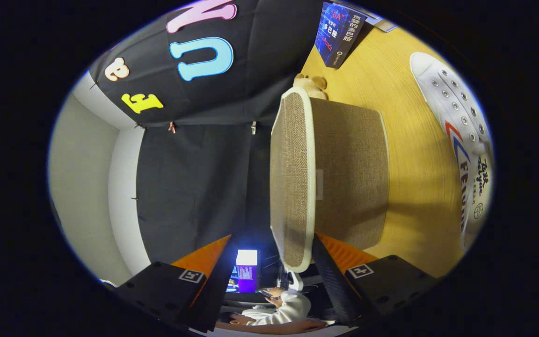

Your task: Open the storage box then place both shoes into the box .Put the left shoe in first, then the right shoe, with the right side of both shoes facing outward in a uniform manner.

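The view is rolled a quarter turn, so the wooden table [410, 196] stands like a wall. A beige woven storage box [351, 178] rests on it, its white-trimmed lid [293, 178] on and facing the booth wall. My gripper [273, 237] is open. The lid's near corner reaches in between the fingers, close against the right finger [332, 276] and well apart from the left finger [213, 285]. One white canvas shoe [461, 135] with red and blue stripes lies on the table beyond the box, its eyelets showing.
A small tan plush toy [311, 85] sits right behind the box. A blue book [339, 32] lies farther back on the table. Past the fingers a person in a white sleeve [281, 309] sits by a lit screen [246, 271].
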`<state>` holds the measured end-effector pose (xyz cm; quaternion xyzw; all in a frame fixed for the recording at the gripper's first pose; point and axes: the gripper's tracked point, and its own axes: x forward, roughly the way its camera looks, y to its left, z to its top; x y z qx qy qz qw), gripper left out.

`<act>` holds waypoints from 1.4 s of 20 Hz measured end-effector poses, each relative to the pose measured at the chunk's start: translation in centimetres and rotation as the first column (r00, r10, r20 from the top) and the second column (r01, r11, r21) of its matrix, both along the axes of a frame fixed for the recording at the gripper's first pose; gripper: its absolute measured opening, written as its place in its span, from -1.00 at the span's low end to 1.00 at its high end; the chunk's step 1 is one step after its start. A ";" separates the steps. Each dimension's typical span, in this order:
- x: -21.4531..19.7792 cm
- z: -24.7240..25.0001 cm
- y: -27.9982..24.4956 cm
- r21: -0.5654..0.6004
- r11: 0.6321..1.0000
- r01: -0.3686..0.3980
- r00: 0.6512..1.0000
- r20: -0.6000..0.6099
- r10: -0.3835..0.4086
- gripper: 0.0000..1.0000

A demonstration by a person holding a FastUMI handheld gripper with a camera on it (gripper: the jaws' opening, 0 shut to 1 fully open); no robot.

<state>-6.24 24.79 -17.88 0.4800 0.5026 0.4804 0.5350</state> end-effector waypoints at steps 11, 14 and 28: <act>-1.1 -0.8 3.1 -0.120 0.991 -0.055 0.998 0.015 0.057 0.07; -1.4 -1.4 3.1 -0.158 0.986 -0.061 0.997 0.037 0.067 0.08; -0.5 2.9 5.3 -0.152 0.988 -0.005 0.999 -0.037 -0.001 -0.90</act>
